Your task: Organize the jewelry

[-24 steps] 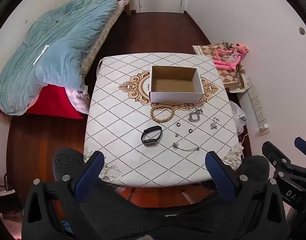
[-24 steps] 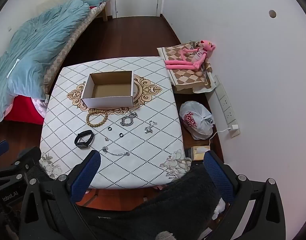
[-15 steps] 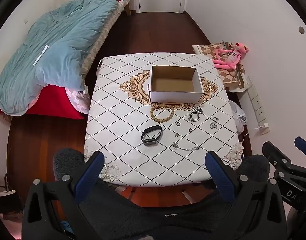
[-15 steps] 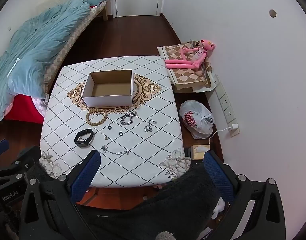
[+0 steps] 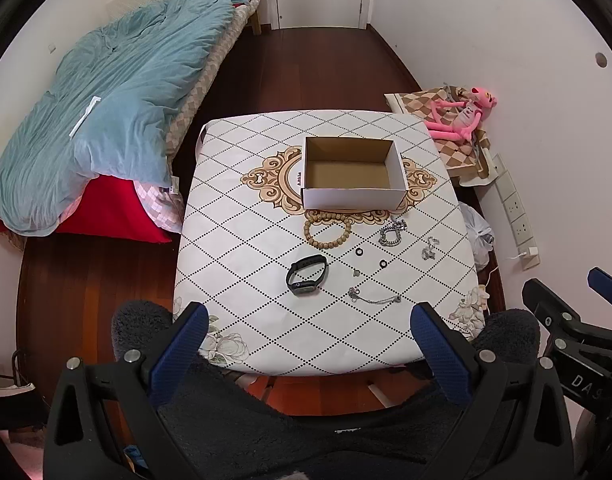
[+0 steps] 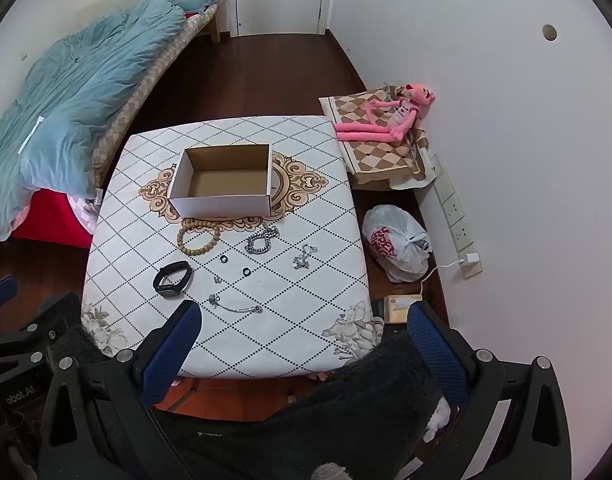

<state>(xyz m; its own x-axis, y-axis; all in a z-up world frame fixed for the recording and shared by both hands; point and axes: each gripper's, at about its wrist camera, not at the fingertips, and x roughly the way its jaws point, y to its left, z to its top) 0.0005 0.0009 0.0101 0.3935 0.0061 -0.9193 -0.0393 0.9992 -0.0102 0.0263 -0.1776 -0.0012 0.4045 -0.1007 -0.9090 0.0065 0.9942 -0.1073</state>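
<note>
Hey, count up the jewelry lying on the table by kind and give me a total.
Beaded bracelet: 1
Black wristband: 1
Small dark rings: 2
Silver chain pieces: 3
Tiny charm, too small to identify: 1
Total: 8, all outside the empty box.

I see the table [image 5: 242, 240], diamond-patterned, carrying an open cardboard box [image 5: 353, 196] at centre — below it, toward six o'clock, a bead bracelet [image 5: 328, 233], black band [image 5: 307, 274], rings and chains.

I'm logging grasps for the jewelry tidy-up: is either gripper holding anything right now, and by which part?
Nothing is held. The left gripper and the right gripper are both open and empty above the table's near edge.
</note>
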